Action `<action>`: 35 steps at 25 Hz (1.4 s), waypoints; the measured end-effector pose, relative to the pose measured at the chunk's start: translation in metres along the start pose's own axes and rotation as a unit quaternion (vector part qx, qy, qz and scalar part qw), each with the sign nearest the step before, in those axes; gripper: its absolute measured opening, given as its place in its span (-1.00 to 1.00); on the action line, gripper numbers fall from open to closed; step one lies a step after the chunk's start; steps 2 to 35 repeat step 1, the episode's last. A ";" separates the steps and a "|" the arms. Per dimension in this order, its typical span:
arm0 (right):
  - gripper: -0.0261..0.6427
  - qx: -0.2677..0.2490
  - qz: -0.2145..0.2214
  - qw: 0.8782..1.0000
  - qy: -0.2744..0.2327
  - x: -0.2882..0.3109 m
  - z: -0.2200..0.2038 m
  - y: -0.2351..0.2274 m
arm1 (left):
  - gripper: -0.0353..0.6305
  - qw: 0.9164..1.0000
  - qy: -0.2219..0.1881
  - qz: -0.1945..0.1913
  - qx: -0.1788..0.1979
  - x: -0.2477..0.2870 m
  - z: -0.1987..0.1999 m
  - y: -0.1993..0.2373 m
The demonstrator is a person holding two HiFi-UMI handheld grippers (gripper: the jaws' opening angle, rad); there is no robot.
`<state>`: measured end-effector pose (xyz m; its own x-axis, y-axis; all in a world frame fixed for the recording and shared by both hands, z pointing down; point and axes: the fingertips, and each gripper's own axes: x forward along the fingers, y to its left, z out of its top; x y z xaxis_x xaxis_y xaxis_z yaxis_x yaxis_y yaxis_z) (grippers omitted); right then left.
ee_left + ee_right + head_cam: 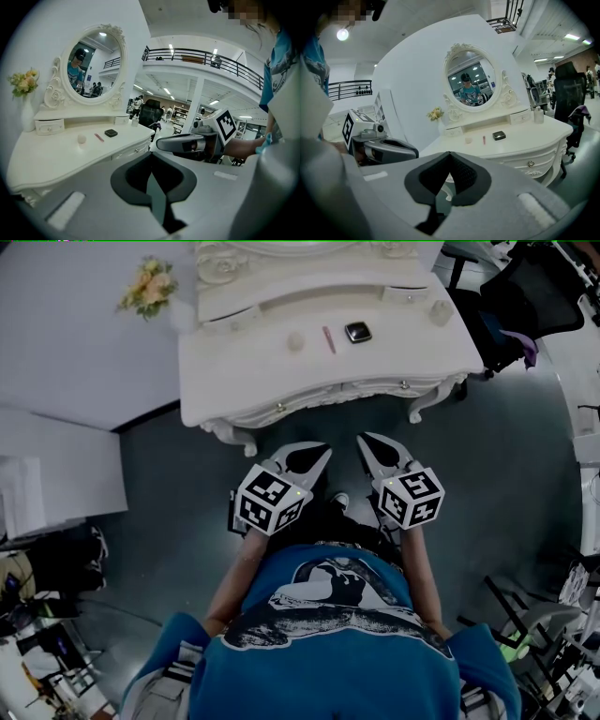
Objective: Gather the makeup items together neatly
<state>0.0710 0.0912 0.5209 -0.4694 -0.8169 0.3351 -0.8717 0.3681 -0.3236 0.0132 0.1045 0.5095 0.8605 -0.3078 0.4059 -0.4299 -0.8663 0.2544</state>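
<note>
A person in a blue shirt (328, 652) stood facing a white counter (244, 367) with an oval mirror (471, 77) at its back. The left gripper (322, 454) and the right gripper (367, 441) were held side by side over the grey floor (169, 484), just short of the counter's front edge, both pointing slightly downward. Each gripper had its jaws fully closed, tips together, with nothing between them.

Three makeup items lay in a loose row near the middle of the counter, close together but not touching: a round white puff (295, 340) (too small to identify with certainty), a thin pink stick (329, 339) and a black compact (357, 332). A small bottle (441, 311) stood well apart from them at the counter's right end. A vase of flowers (26, 84) stood at the left end.
</note>
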 end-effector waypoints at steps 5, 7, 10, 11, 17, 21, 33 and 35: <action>-0.92 0.000 0.000 1.000 0.001 -0.001 -0.001 0.000 | -0.86 1.000 0.000 -0.001 0.000 0.000 0.000 -0.001; -0.92 0.000 0.000 1.000 0.001 -0.001 -0.001 0.000 | -0.86 1.000 0.000 -0.001 0.000 0.000 0.000 -0.001; -0.92 0.000 0.000 1.000 0.001 -0.001 -0.001 0.000 | -0.86 1.000 0.000 -0.001 0.000 0.000 0.000 -0.001; -0.92 0.000 0.000 1.000 0.001 -0.001 -0.001 0.000 | -0.86 1.000 0.000 -0.001 0.000 0.000 0.000 -0.001; -0.92 0.000 0.000 1.000 0.001 -0.001 -0.001 0.000 | -0.86 1.000 0.000 -0.001 0.000 0.000 0.000 -0.001; -0.92 0.000 0.000 1.000 0.001 -0.001 -0.001 0.000 | -0.86 1.000 0.000 -0.001 0.000 0.000 0.000 -0.001; -0.92 0.000 0.000 1.000 0.001 -0.001 -0.001 0.000 | -0.86 1.000 0.000 -0.001 0.000 0.000 0.000 -0.001; -0.92 0.000 0.000 1.000 0.001 -0.001 -0.001 0.000 | -0.86 1.000 0.000 -0.001 0.000 0.000 0.000 -0.001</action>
